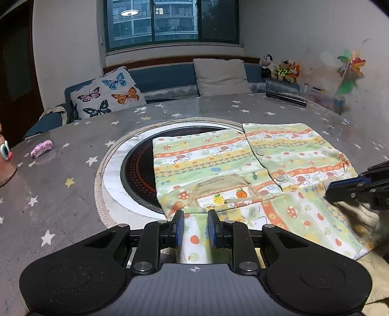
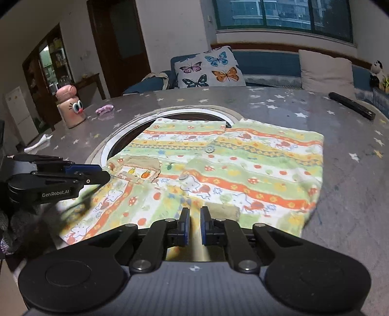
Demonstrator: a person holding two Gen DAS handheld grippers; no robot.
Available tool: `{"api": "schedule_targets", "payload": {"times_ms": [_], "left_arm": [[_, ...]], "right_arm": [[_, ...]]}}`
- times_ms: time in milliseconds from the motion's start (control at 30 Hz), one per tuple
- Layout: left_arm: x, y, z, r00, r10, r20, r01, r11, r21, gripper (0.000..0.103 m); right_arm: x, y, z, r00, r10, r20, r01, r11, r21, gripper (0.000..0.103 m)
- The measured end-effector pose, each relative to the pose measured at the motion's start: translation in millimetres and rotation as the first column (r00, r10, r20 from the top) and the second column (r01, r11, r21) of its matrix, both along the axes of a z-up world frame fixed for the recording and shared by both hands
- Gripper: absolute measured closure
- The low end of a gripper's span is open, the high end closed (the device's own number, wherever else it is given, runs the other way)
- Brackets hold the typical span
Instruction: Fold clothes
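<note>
A round bench [image 1: 73,136] covered in a grey star-printed cloth fills both views, with a dark circular inset [image 1: 136,175] ringed in white at its middle. Behind the far edge runs a blue sofa [image 1: 165,80] with a butterfly cushion [image 1: 109,93] and a plain beige cushion [image 1: 220,76], under a dark window [image 1: 170,21]; plush toys [image 1: 283,69] sit in the far right corner by a pinwheel [image 1: 350,70]. A pink cartoon-faced bottle [image 2: 70,107] and a small pink-purple lump [image 2: 104,109] stand toward the left edge, and a black bar-shaped object [image 2: 350,105] lies near the far right edge. A child's patterned shirt [image 2: 243,165], striped green, orange and yellow with buttons and a beige collar, lies spread over the inset's right half and out to the near edge. Its nearest hem is cut off behind the camera bodies, and the fabric at the right edge of the left wrist view is blurred. The left hand-held gripper [image 1: 195,227] hovers low at the near hem left of the collar, fingers spread with a strip of shirt between them; whether the pads touch cloth cannot be told. The right hand-held gripper [image 2: 194,224] has a narrower gap, over a folded beige cuff [image 2: 223,210], and grip is not clear.
</note>
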State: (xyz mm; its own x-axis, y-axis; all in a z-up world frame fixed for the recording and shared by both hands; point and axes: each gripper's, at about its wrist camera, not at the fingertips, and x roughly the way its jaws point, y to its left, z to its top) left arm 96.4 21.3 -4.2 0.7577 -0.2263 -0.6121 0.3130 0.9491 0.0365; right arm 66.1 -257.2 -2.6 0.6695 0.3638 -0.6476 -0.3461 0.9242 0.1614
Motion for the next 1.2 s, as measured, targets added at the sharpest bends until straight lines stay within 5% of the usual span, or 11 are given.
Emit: {"api": "schedule_targets", "payload": {"times_ms": [467, 1067, 1200], "left_arm": [[-45, -13, 12, 0.993, -0.102, 0.056, 0.099, 0.994, 0.04, 0.079], [-103, -29, 0, 0.962, -0.265, 0.058, 0.254, 0.954, 0.158, 0.073], [-114, -23, -1, 0.953, -0.292, 0.083, 0.268, 0.937, 0.226, 0.061]], "right_arm": [[-30, -10, 2, 0.999, 0.033, -0.005, -0.033, 0.999, -0.038, 0.093], [-67, -2, 1, 0.994, 0.111, 0.023, -0.108, 0.987, -0.122, 0.092], [-72, -3, 4, 0.992, 0.126, 0.026, -0.122, 0.984, -0.133, 0.092]]}}
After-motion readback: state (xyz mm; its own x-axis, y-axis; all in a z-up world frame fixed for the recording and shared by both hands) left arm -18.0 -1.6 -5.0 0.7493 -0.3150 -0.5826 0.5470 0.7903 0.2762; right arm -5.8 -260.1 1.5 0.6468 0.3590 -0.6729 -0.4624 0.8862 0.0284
